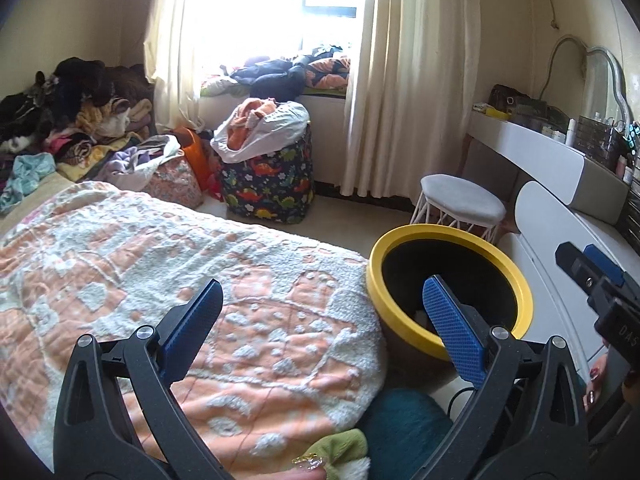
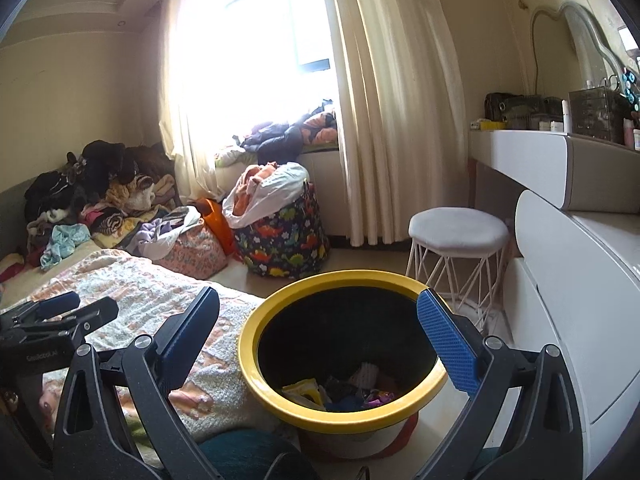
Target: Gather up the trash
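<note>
A yellow-rimmed trash bin stands on the floor beside the bed; several colourful scraps of trash lie at its bottom. It also shows in the left wrist view. My right gripper is open and empty, its jaws spread over the bin's mouth. My left gripper is open and empty above the orange-and-white bed blanket, its right finger over the bin's edge. The right gripper shows at the right edge of the left wrist view, and the left gripper at the left edge of the right wrist view.
A white stool stands behind the bin. A white vanity desk with a mirror and cosmetics runs along the right. A dinosaur-print hamper, bags and piled clothes sit near the curtained window.
</note>
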Demonstrator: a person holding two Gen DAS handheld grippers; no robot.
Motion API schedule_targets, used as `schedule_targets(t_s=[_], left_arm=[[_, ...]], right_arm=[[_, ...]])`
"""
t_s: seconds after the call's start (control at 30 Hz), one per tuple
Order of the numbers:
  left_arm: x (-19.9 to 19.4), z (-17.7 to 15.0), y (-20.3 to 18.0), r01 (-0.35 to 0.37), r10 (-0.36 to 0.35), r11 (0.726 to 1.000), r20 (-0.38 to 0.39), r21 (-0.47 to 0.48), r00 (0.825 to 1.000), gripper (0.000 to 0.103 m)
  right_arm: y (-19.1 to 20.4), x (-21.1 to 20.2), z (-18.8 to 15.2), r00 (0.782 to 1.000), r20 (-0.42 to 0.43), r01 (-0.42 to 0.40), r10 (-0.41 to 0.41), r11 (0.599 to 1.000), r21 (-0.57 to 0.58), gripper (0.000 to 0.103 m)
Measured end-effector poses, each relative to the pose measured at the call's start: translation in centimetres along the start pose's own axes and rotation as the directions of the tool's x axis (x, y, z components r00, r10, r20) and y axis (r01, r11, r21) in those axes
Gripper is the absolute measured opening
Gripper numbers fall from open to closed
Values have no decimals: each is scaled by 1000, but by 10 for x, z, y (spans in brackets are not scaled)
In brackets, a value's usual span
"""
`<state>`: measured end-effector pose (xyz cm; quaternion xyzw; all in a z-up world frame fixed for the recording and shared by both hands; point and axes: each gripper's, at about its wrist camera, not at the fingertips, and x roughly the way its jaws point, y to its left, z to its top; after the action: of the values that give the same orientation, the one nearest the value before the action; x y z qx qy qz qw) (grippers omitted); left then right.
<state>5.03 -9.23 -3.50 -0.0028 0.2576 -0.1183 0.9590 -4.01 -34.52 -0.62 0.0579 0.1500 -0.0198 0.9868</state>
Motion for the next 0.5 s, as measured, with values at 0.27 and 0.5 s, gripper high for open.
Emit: schedule_targets(t_s=[0.27,0.5], left_arm=[[-10,-15,5,-9,9,1000,21,-15,1000,92],[-16,-17,4,3,-3,1000,38,-15,999,92]], right_arm=[[8,-7,-9,1000,18,1,0,1000,-16,96],[11,-10,-10,999,38,5,-4,1000,-28,96]])
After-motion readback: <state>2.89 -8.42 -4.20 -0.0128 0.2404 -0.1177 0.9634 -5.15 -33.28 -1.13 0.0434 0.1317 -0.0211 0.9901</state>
